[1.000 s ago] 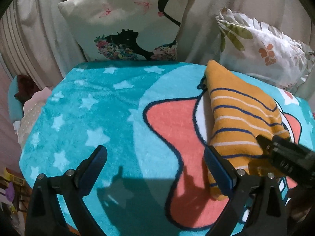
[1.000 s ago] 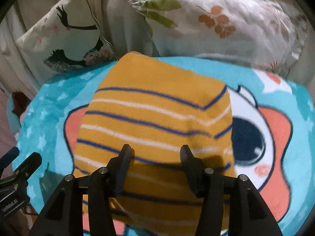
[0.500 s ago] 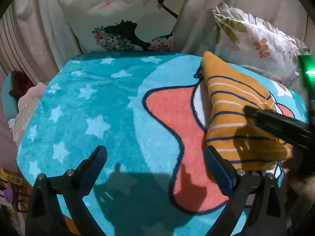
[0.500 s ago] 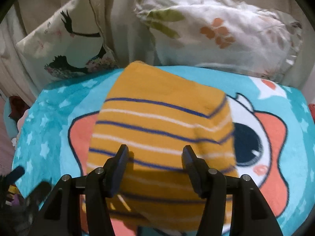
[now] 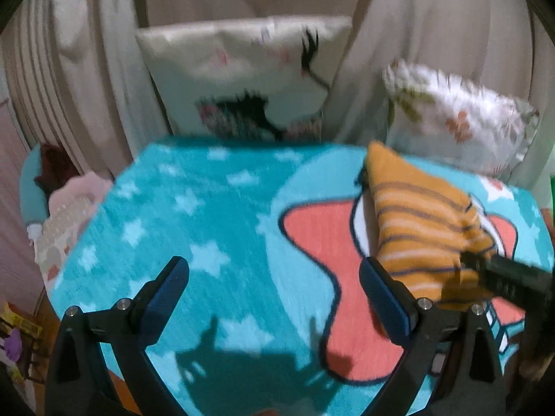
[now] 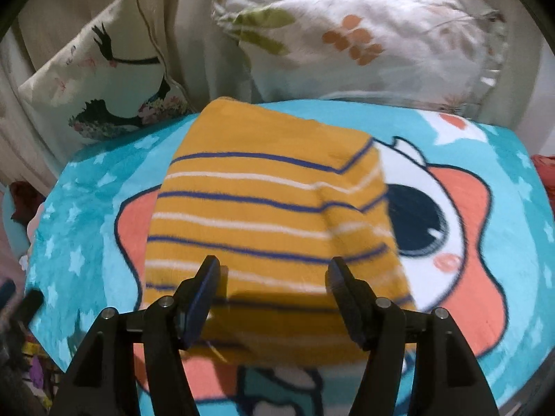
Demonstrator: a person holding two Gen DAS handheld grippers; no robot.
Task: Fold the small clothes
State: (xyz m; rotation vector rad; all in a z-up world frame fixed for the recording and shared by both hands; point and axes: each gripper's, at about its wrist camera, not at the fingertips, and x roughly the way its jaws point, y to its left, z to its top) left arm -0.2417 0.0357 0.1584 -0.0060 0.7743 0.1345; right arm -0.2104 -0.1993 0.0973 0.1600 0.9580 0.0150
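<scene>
We see no readable writing. Folded striped garment [image 6: 263, 215] lies near the blanket's [image 5: 194, 215] far edge. Left gripper [image 5: 274, 287] and right gripper [image 6: 274, 287] both gape, holding nothing.

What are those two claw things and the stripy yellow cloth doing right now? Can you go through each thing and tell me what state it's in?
Left gripper: open, empty, over the blanket.
Right gripper: open, at the garment's near edge, gripping nothing.
Striped yellow garment: folded into a compact rectangle, lying flat.
Teal cartoon blanket: spread out under the garment.
Bird cushion: propped upright behind the blanket.
Floral pillow: leaning behind the garment.
</scene>
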